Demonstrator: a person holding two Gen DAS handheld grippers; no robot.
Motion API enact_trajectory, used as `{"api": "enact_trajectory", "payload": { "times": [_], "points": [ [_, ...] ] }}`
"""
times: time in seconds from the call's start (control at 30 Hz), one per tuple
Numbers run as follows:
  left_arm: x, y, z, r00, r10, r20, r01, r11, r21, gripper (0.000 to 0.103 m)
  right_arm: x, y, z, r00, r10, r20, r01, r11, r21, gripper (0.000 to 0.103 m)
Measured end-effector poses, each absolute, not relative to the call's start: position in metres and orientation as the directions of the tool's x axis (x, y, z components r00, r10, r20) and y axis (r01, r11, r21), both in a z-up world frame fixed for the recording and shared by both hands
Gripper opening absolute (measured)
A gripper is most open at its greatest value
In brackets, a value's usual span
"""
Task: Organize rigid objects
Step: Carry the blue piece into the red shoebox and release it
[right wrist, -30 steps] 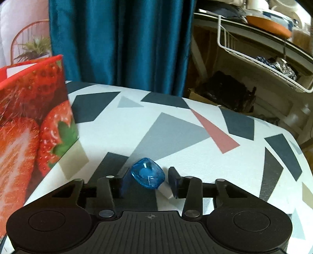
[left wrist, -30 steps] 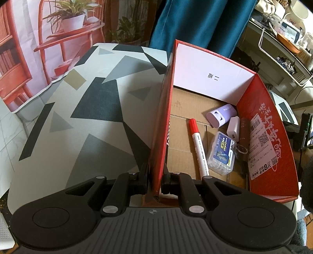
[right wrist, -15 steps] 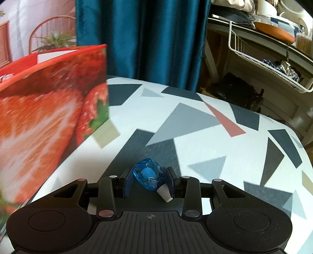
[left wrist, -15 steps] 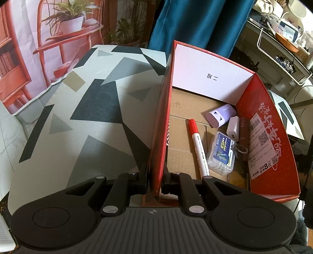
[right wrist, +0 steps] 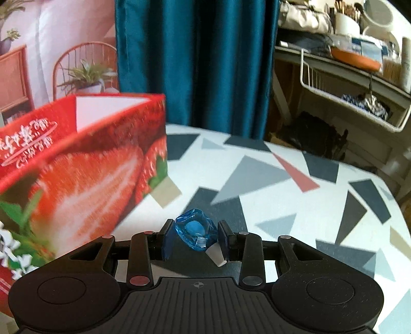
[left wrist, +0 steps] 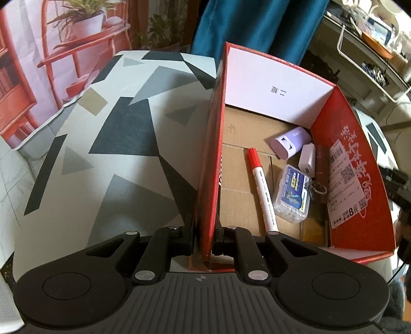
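Red strawberry-printed cardboard box (left wrist: 359,164) is pinched by one wall in the closed left gripper (left wrist: 204,240), on the patterned table (right wrist: 257,164). Small faceted blue plastic piece (right wrist: 196,232) is clamped in the right gripper (right wrist: 196,240); being held off-centre, it could be dropped short of the box.

A table under a white cloth (right wrist: 257,205) printed with grey, black and red triangles filled the foreground. Behind it hung a deep teal curtain (right wrist: 195,61). Left of the curtain stood a printed backdrop (left wrist: 51,64) picturing red rattan chairs and a potted plant. To the right, a shelf carried a white wire basket (right wrist: 341,95), an orange dish (right wrist: 355,57) and pale round containers (right wrist: 346,23), too blurred to identify further.
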State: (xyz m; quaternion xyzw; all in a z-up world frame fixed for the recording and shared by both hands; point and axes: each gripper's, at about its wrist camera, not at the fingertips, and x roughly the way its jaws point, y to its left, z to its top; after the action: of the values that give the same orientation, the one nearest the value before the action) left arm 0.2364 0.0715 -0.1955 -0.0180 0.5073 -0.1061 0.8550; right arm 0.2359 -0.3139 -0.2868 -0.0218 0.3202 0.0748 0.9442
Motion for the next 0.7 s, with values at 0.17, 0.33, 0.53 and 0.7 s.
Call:
{"api": "enact_trajectory", "payload": {
  "times": [0.17, 0.33, 0.53, 0.7],
  "points": [
    [0.239, 0.07, -0.195, 0.432, -0.191, -0.882, 0.181, 0.976, -0.123, 0.013, 0.234, -0.31, -0.264, 0.82, 0.145, -0.554, -0.168, 0.986, 0.01, 0.033],
    [0.242, 0.071, -0.195, 0.409, -0.193, -0.892, 0.179, 0.975, -0.129, 0.013, 0.234, -0.302, -0.244, 0.84, 0.172, -0.514, -0.2, 0.98, -0.001, 0.033],
    [0.242, 0.07, -0.195, 0.41, -0.19, -0.892, 0.18, 0.976, -0.125, 0.013, 0.233, -0.289, -0.223, 0.859, 0.207, -0.469, -0.242, 0.97, -0.015, 0.033],
    [0.242, 0.07, -0.195, 0.41, -0.191, -0.892, 0.175, 0.976, -0.129, 0.013, 0.234, -0.28, -0.205, 0.866, 0.261, -0.426, -0.289, 0.957, -0.001, 0.033]
  ]
}}
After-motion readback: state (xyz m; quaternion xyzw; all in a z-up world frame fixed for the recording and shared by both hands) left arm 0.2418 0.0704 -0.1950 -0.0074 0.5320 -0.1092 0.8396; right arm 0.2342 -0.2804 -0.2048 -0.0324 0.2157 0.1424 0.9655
